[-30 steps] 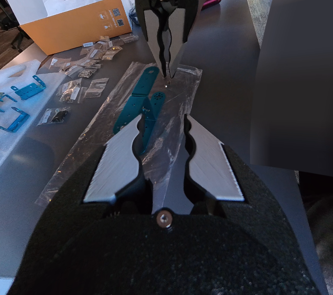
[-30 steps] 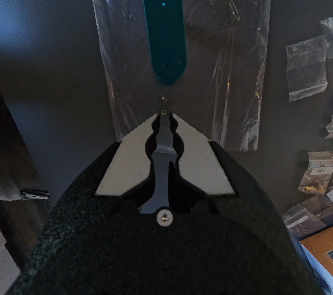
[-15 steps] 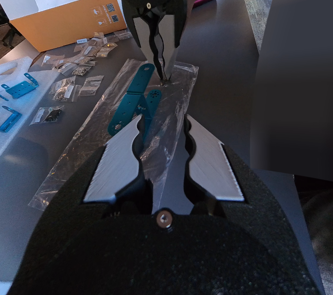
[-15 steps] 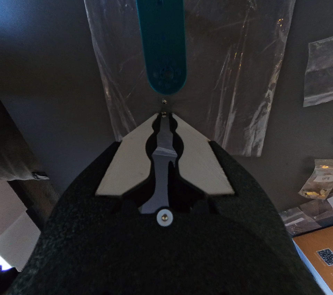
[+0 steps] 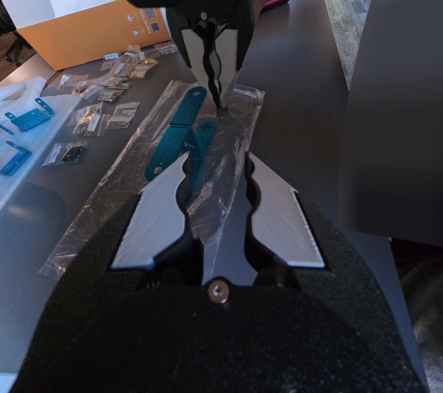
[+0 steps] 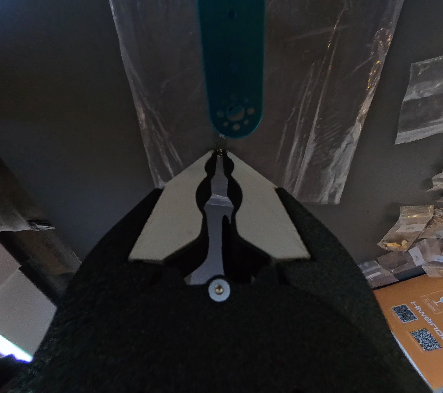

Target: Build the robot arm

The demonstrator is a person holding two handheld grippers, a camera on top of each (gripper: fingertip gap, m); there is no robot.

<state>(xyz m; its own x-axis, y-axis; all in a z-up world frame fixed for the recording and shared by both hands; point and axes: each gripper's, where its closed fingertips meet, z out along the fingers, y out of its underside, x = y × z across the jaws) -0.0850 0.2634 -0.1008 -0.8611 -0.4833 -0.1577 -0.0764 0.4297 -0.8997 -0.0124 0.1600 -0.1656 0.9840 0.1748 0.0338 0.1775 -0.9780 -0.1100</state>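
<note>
Two teal metal brackets (image 5: 178,139) lie on a flat clear plastic bag (image 5: 134,180) on the dark table. My left gripper (image 5: 217,156) is open and empty, low over the near part of the bag, with its left fingertip (image 5: 184,158) in front of the brackets. My right gripper (image 6: 219,153) points down at the bag's far end and also shows in the left wrist view (image 5: 219,105). Its jaws are nearly closed on a tiny screw (image 6: 219,153). It is just short of the round, holed end of one teal bracket (image 6: 233,115). A small bright speck (image 6: 223,138) lies between tips and bracket.
An orange cardboard box (image 5: 93,31) stands at the back left. Several small bags of hardware (image 5: 100,103) lie in front of it. Blue brackets (image 5: 28,117) rest on white foam at the left. A magenta cylinder (image 5: 275,1) lies far back. The table edge runs along the right. Spacing between my two grippers at the tips: around 15 centimetres.
My right gripper has come lower and closer to the round end of the teal bracket, the screw staying at its tips. My left gripper has stayed open and shifted only slightly.
</note>
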